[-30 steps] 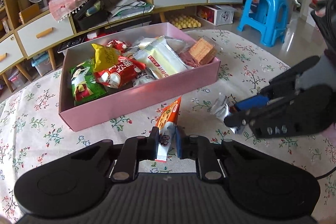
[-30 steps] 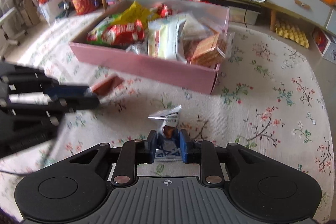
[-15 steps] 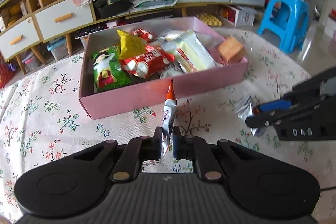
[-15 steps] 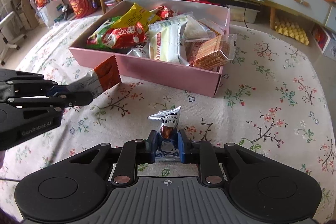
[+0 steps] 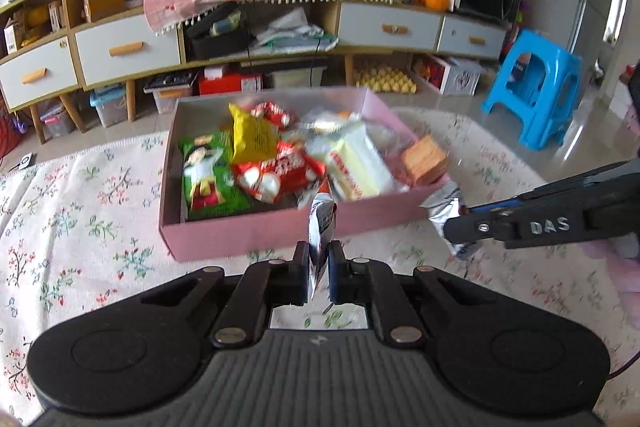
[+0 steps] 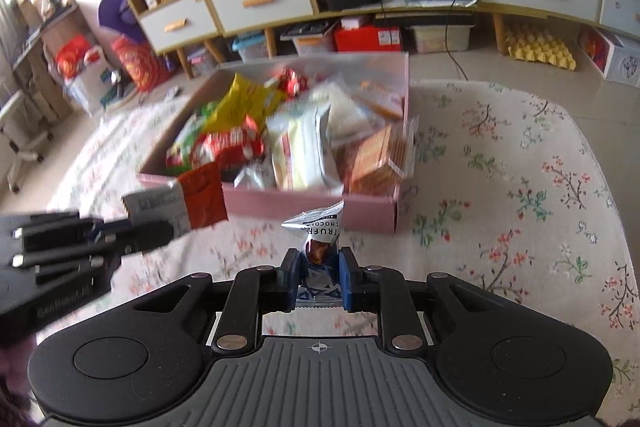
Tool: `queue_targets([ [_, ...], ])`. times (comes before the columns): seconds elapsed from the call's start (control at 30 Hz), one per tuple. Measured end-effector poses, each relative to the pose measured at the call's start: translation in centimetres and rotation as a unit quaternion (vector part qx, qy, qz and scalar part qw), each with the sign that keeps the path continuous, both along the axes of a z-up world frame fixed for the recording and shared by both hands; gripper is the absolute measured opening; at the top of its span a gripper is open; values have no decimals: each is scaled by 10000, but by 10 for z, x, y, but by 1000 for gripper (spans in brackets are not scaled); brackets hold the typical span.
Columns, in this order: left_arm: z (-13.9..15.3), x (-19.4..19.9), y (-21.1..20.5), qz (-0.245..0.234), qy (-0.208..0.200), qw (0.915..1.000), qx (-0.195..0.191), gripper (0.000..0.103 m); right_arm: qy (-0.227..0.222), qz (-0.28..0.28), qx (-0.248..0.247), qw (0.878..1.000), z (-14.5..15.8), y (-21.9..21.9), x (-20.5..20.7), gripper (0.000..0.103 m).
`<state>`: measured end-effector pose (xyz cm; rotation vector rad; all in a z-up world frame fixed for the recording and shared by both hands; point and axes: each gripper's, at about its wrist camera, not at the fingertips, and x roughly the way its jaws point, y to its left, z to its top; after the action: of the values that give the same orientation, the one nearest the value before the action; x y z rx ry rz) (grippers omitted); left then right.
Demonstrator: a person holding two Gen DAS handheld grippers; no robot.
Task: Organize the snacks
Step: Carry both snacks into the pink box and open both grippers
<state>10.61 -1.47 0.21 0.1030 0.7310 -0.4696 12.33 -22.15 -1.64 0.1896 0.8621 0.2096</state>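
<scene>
The sachet [image 5: 320, 227] stands on edge in the left gripper [image 5: 319, 269], clenched between its two pads — its long axis runs up and away from the jaws, the red-orange end [image 5: 322, 188] uppermost and pointing toward the box [image 5: 256, 233]. Seen from the right wrist it shows flat: a white body with a red-orange panel [image 6: 176, 205], tilted, held clear of the tablecloth [image 6: 500, 195] just in front of the box's near wall. The truffle pack [image 6: 318, 235], silver with a brown picture, is pinched by its lower part in the right gripper [image 6: 319, 279]; its crimped top points up and forward at the box's near right corner. From the left wrist the same pack [image 5: 446, 213] hangs at the tip of the right gripper [image 5: 456, 227], just beside that corner.

Both packs are outside the box, close to its front wall, which stands between them and the inside. The pink box is crowded: a green bag [image 5: 206, 183] at the left, a yellow bag [image 5: 252, 139] behind, a red bag [image 5: 280, 175] in the middle, a pale wafer pack [image 5: 358, 167], and a cracker pack [image 5: 424, 159] leaning over the right rim. Behind stand drawers [image 5: 128, 51] and a blue stool [image 5: 534, 87] — well apart from the table
</scene>
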Motion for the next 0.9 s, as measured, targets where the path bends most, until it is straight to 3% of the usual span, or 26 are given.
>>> queue_targets([
  [0.3, 16, 12, 0, 327, -251, 9987, -294, 8, -337, -516, 883, 9942, 12, -14, 22, 19],
  [0.47, 15, 29, -7, 369, -247, 9988, -215, 8, -390, -793, 1357, 9868, 5, -22, 36, 20],
  [0.9, 5, 63, -16, 764, -23, 9962, -409, 9, -282, -967, 1505, 9835, -10, -33, 48, 25],
])
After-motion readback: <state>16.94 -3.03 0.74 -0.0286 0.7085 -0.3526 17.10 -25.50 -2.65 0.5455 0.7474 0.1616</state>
